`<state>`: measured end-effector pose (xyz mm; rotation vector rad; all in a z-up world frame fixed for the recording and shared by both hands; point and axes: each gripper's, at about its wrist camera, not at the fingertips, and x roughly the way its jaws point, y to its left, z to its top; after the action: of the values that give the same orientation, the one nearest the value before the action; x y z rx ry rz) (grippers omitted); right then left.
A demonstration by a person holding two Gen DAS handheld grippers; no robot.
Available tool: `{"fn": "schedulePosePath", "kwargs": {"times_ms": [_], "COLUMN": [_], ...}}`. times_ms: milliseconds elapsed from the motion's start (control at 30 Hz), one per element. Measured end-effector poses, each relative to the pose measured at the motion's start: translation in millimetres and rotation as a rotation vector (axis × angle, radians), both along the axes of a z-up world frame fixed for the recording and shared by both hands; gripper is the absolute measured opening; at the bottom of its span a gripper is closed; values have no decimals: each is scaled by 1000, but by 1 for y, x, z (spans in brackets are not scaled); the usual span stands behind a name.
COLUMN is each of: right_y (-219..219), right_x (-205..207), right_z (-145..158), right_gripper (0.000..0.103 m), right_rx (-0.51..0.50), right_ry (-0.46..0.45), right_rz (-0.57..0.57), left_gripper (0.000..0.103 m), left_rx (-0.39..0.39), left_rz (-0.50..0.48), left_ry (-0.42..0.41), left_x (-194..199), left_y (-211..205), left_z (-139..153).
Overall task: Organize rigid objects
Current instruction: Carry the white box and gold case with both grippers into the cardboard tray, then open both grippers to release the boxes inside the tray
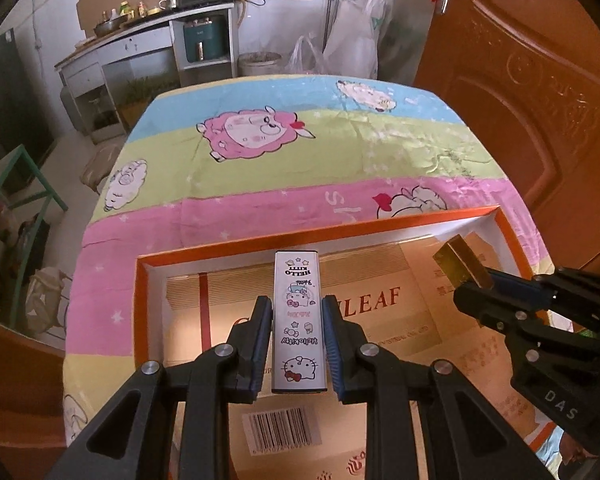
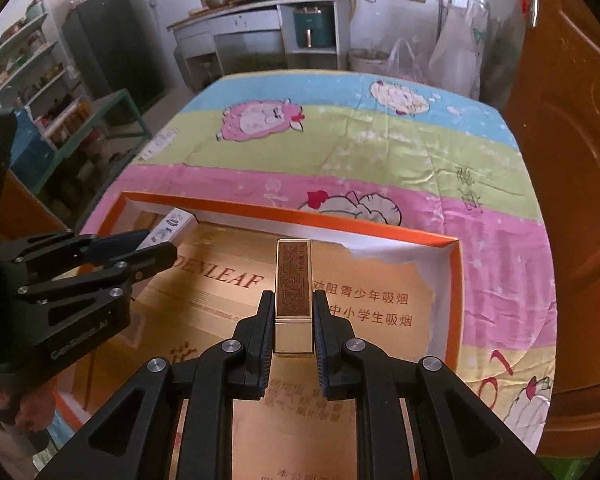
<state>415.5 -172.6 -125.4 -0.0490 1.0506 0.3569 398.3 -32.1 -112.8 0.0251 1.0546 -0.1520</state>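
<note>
Your left gripper (image 1: pixel 298 320) clamped on white cartoon-print box (image 1: pixel 299 320), box lengthwise between pads, far end jutting past tips. Your right gripper (image 2: pixel 294 316) clamped on slim gold box (image 2: pixel 294 292), likewise. Both held over orange-rimmed tray (image 1: pixel 228 242) on striped cartoon bedsheet (image 1: pixel 300 148); white box left, gold box right.

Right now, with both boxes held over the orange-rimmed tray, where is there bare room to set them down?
The tray floor shows nothing lying on it: free from its far rim to its right wall, under the Hello Kitty box and gold box. The bedsheet beyond is bare too. It is crowded only where the two grippers nearly meet.
</note>
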Motion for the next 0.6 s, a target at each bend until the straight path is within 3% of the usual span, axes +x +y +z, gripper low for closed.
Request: {"fn": "schedulePosePath", "kwargs": {"times_ms": [233, 600], "right_y": [0, -1], "right_x": [6, 4], "right_z": [-17, -24], "right_gripper": [18, 18], "right_rx": [-20, -42], "right_ry": [31, 16], "right_rz": [-17, -31], "left_gripper": [26, 27], "left_rx": [-17, 30], "left_rz": [-8, -23], "left_ry": [48, 6], "left_x": [7, 3], "left_y": [1, -4], "left_z": [-17, -22]}}
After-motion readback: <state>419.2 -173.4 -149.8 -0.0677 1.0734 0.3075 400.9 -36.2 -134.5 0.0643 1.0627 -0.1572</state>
